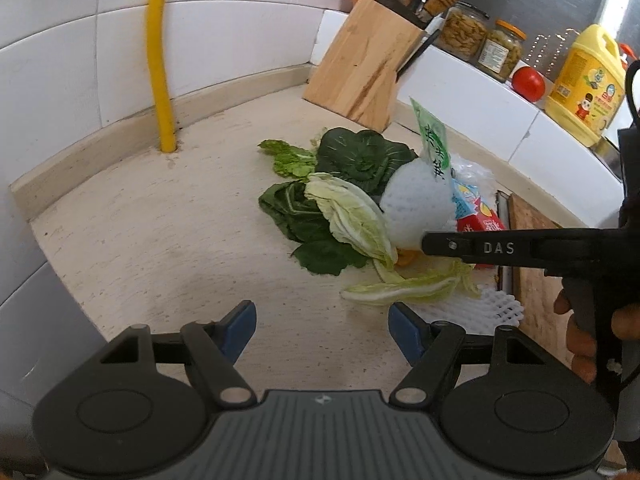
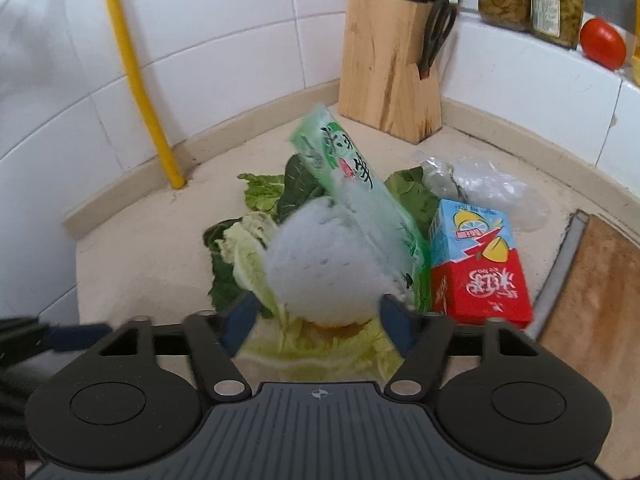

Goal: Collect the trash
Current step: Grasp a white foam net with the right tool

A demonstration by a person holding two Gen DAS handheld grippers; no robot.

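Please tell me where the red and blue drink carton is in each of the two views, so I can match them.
Left wrist view: the drink carton is right of centre, mostly hidden behind the white foam net and the right gripper's finger.
Right wrist view: the carton is in full view, right of centre, beside the foam net.
Shared landmark: the wooden knife block in the corner behind the pile.

both wrist views face the trash pile (image 1: 360, 208), right one closer.
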